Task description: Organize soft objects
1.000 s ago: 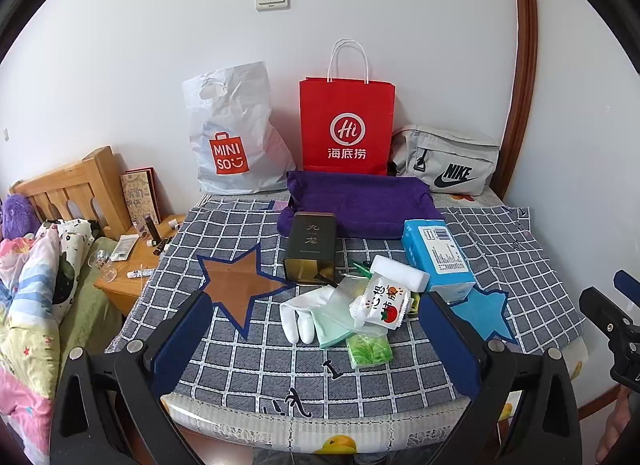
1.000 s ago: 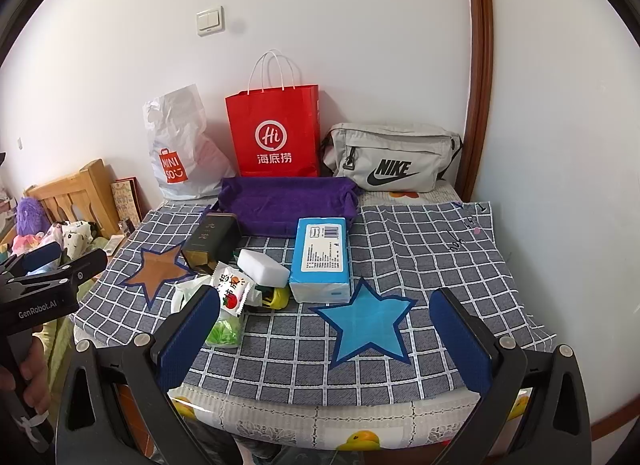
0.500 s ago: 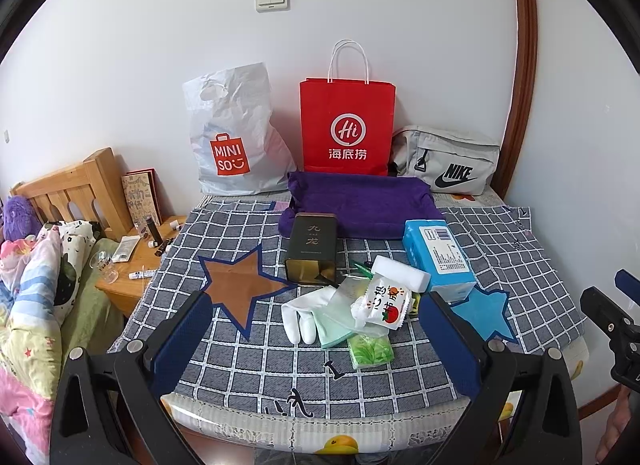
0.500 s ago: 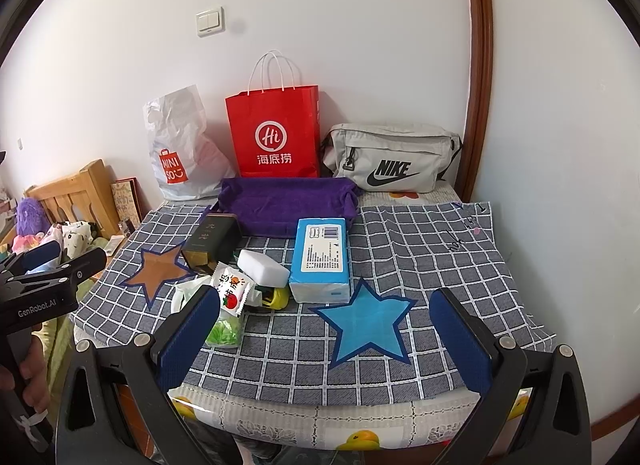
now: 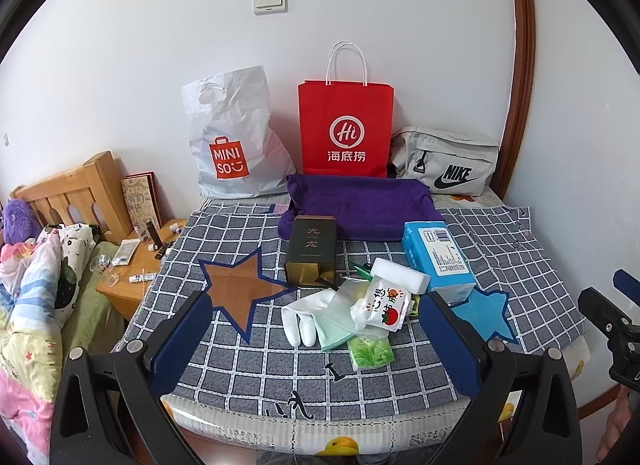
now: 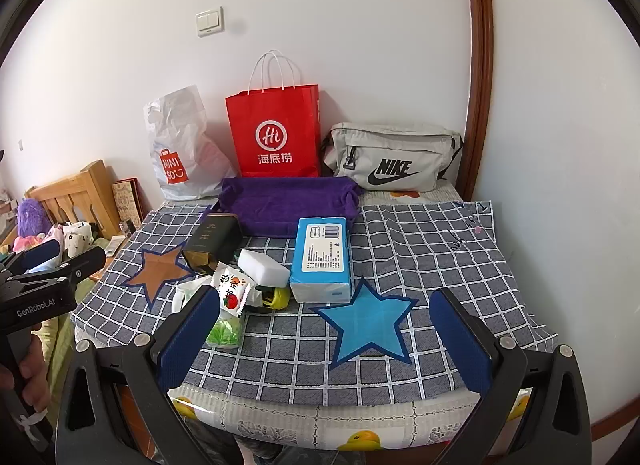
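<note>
1. Two views, left wrist first: against the frames from a second ago almost nothing differs. The left gripper (image 5: 314,339) hangs in the same place before the table edge, its blue pads spread wide with nothing between them, and the pile of soft things on the checked cloth (image 5: 248,369) lies as it did.
2. In that pile the white glove (image 5: 298,319) and the mint cloth (image 5: 334,329) lie partly under the snack packet (image 5: 384,305); the green packet (image 5: 370,351) pokes out below. The white sponge (image 5: 398,275) touches the blue tissue pack (image 5: 434,255). The right gripper shows only as a cut-off black tip at the right border.
3. Right wrist: likewise unchanged. The right gripper (image 6: 324,339) is held wide apart and empty, near the blue star (image 6: 370,323). Its left pad hides much of the glove and green packet. A yellow item (image 6: 280,299) under the sponge is too covered to identify.
</note>
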Demonstrator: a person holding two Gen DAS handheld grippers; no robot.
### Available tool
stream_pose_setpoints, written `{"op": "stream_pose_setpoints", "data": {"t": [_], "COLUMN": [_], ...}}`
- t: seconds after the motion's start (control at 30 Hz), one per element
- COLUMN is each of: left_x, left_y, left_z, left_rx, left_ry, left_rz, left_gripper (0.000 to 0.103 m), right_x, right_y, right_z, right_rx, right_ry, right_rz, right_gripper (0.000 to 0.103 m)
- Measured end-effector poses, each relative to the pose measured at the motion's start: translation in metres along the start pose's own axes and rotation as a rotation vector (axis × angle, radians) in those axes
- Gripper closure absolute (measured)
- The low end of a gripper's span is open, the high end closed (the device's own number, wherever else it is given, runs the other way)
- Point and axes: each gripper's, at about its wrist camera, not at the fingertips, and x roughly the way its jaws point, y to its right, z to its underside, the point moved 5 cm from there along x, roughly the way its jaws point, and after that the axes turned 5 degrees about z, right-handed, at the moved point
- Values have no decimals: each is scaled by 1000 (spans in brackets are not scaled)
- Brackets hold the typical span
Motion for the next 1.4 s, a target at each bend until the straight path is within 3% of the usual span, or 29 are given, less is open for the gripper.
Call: {"op": "stream_pose_setpoints", "data": {"t": [0.33,0.53,0.83,1.4], "left_x": [-2,17,83,179], "left_y": [3,-2,-4,53], "left_z": [-5,3,31,58], "left_rx": [14,10,28,200], "left_ry": [13,-13,-123,-263], "left_rz": [9,4,26,98], "left_gripper": [0,0,0,2], "right_x": [0,15,67,154], "right_y": [-1,-1,-4,23], "right_z": [1,6,25,47], "right_rx": [-4,8,1,65], "right_ry": [8,-9,-90,-259], "right_rz": [-1,-22,-19,-51], "right_gripper": [0,0,0,0]}}
